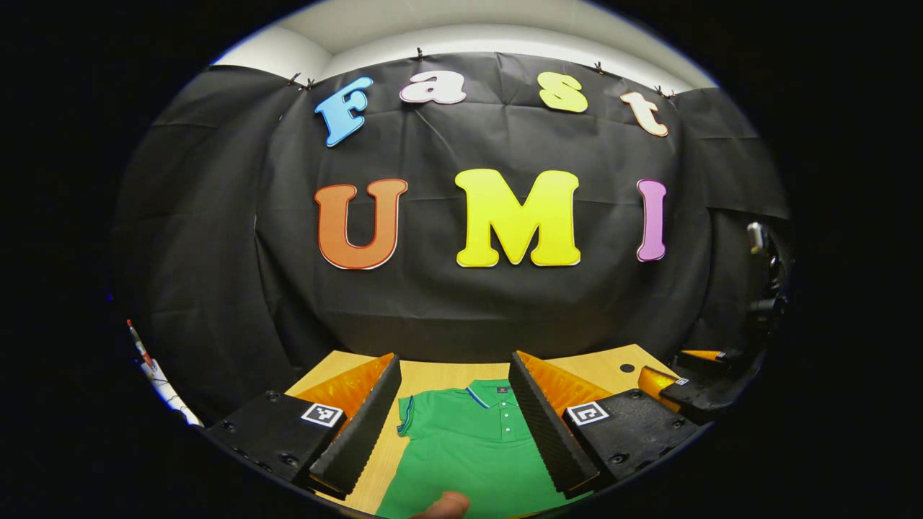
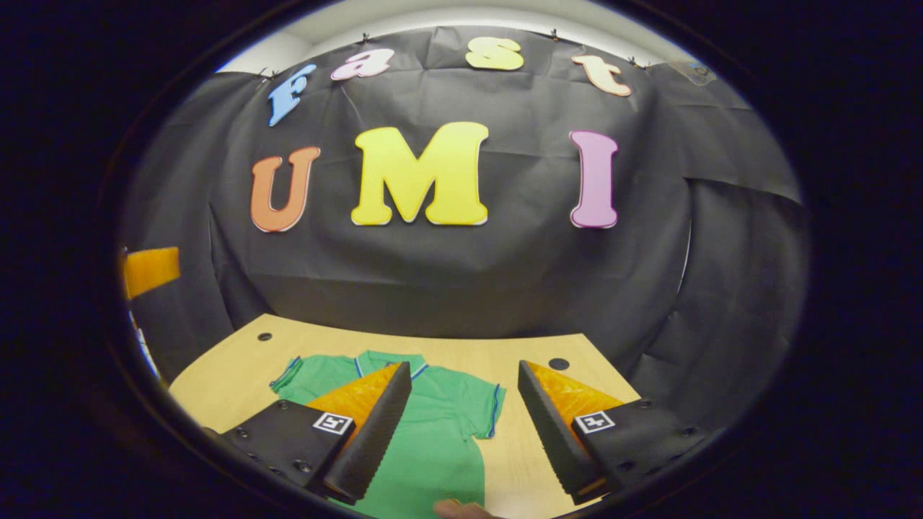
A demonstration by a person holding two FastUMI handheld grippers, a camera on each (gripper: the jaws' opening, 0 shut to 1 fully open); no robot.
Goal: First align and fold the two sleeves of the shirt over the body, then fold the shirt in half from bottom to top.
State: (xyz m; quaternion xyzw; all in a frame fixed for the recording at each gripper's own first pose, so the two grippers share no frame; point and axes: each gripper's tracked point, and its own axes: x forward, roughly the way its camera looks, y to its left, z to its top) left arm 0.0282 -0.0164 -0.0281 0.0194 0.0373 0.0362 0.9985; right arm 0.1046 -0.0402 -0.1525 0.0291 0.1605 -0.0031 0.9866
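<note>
**Green polo lies flat, sleeves yet to be folded**

A green shirt (image 2: 440,432) lies spread, collar toward the wall, on a pale wooden bench (image 2: 238,360) in a black-draped booth. Both the left gripper (image 1: 454,425) and the right gripper (image 2: 465,432) hang above it with fingers spread wide, holding nothing. The cloth looks light, soft and limp; a pinch at each short sleeve's (image 2: 487,411) hem seems the best hold.

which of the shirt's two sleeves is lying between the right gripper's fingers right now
The sleeve at the picture-right side of the green polo shirt, in the right gripper view, lies in the gap between the open right gripper fingers. The other sleeve spreads beyond the picture-left finger.
</note>
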